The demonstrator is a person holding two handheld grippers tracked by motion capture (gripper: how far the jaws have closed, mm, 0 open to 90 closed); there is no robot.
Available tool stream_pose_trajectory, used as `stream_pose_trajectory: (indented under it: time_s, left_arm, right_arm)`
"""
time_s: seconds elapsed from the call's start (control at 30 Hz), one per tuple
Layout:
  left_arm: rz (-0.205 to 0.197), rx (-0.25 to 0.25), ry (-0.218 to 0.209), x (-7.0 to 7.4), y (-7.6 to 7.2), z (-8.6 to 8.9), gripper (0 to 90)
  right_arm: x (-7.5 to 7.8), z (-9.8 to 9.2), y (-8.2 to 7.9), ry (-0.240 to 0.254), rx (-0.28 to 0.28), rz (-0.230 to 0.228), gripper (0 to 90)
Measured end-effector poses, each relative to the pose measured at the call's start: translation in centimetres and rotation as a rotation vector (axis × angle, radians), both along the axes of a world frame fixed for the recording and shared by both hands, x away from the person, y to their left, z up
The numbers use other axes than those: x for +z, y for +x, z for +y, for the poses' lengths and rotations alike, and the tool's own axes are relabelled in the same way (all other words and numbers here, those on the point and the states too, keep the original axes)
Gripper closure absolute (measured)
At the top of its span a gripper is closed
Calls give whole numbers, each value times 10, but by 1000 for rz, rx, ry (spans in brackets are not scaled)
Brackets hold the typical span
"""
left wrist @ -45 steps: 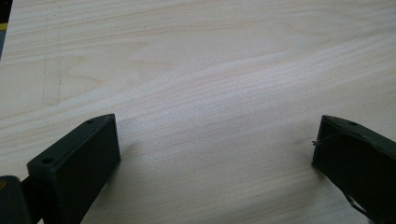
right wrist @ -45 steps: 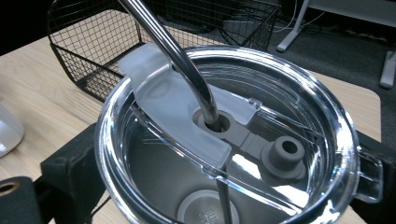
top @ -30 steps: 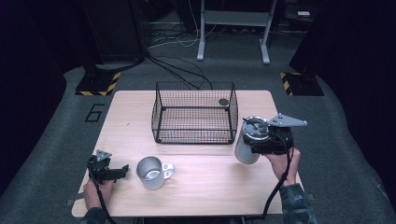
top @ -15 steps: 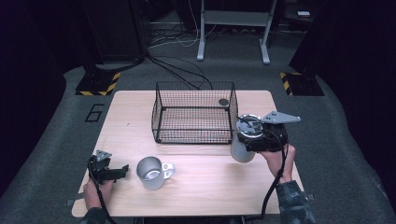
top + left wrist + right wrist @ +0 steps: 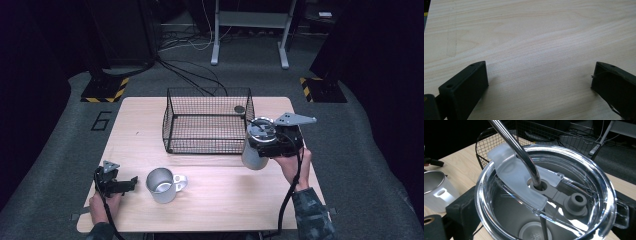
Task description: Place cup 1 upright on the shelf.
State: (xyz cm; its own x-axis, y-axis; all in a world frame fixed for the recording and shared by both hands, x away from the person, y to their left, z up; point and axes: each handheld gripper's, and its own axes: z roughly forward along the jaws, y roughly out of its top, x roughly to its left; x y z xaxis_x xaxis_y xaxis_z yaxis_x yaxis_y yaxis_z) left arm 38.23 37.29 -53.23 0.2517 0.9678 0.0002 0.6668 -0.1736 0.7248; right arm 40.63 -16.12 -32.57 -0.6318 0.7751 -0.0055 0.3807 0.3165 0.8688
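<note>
Gripping a steel tumbler [image 5: 254,150] beside the wire basket [image 5: 207,120], our right gripper [image 5: 272,142] clamps its sides; clear lid, metal straw [image 5: 516,147]. Our left gripper [image 5: 117,184] rests wide open.

Black grippers [image 5: 129,184], trailing cables, camouflage sleeve [image 5: 312,215]

A lab or test room: a lone wooden tabletop [image 5: 220,200] stands on grey carpet [image 5: 365,165], with hazard-striped stand feet [image 5: 105,91], loose cables [image 5: 185,75] on the floor, a metal frame [image 5: 250,30] behind, and a "6" [image 5: 102,120] marked on the carpet.
</note>
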Motion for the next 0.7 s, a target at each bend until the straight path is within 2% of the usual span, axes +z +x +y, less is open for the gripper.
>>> stream_pose_trajectory:
  time_s: [0.23, 0.33, 0.43, 0.63, 0.7]
  left_arm:
    - [6, -4, -1, 0, 0, 0, 3]
    - [-8, 4, -3, -1, 0, 0, 3]
    - [3, -1, -1, 0, 0, 0, 3]
    - [-7, 4, -2, -1, 0, 0, 4]
    - [3, -2, -1, 0, 0, 0, 4]
  right_arm:
    - [6, 7, 4, -5, 16, -8, 33]
    - [8, 10, 6, 0, 16, -7, 33]
    - [9, 13, 7, -2, 30, -12, 33]
    - [13, 18, 9, 4, 34, -10, 33]
    - [15, 19, 10, -3, 44, -16, 33]
